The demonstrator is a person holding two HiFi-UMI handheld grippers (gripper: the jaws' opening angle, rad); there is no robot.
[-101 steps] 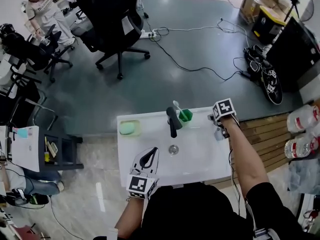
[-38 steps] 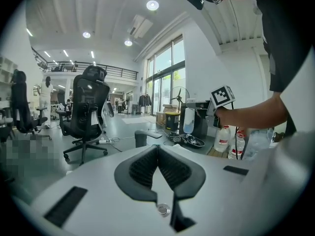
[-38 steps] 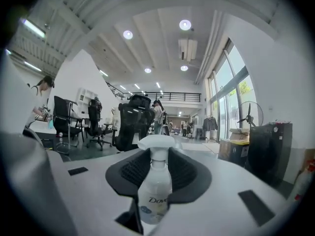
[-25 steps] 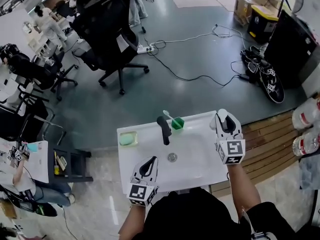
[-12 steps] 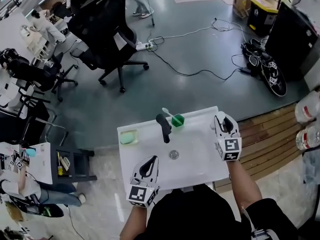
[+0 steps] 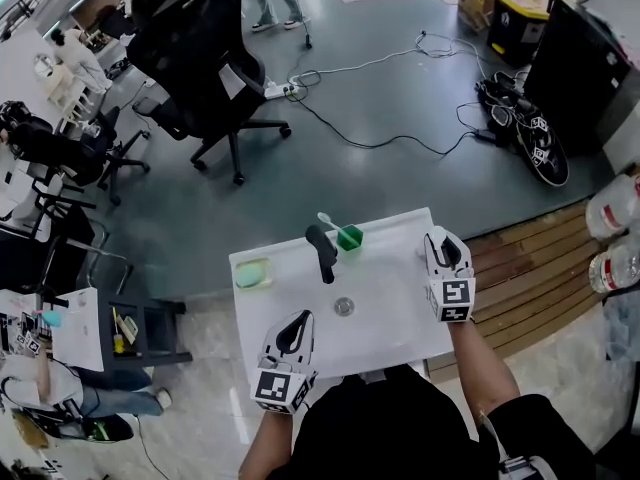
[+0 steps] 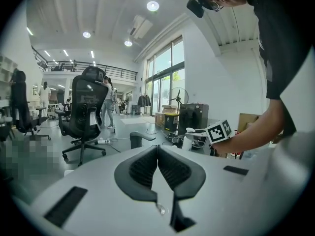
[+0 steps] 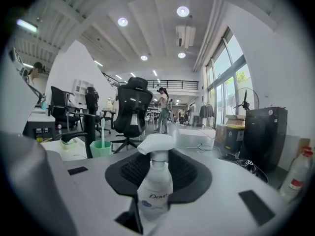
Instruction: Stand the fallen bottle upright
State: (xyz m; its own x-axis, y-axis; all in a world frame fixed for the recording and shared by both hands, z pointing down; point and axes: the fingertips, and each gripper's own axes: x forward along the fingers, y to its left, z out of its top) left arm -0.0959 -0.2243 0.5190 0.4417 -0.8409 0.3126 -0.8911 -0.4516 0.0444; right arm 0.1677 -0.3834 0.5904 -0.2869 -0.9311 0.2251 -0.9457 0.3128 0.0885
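A white spray bottle (image 8: 154,187) stands upright between the jaws of my right gripper (image 8: 158,167), which is shut on its body just below the nozzle. In the head view this gripper (image 6: 441,241) hovers over the right rim of the white sink (image 6: 400,338) and hides most of the bottle. Whether the bottle's base touches the rim cannot be told. In the left gripper view the bottle (image 7: 188,140) shows upright beside the right gripper's marker cube (image 7: 219,131). My left gripper (image 6: 298,319) (image 7: 157,147) rests shut and empty over the sink's front left.
A black faucet (image 6: 320,252) rises at the back of the basin, with a green cup holding a toothbrush (image 6: 349,238) to its right and a soap dish (image 6: 253,273) at the back left. The drain (image 6: 344,308) lies mid-basin. Office chairs and cables fill the floor beyond.
My right gripper has come down toward the sink's right rim, carrying the bottle upright. The left gripper has stayed where it was.
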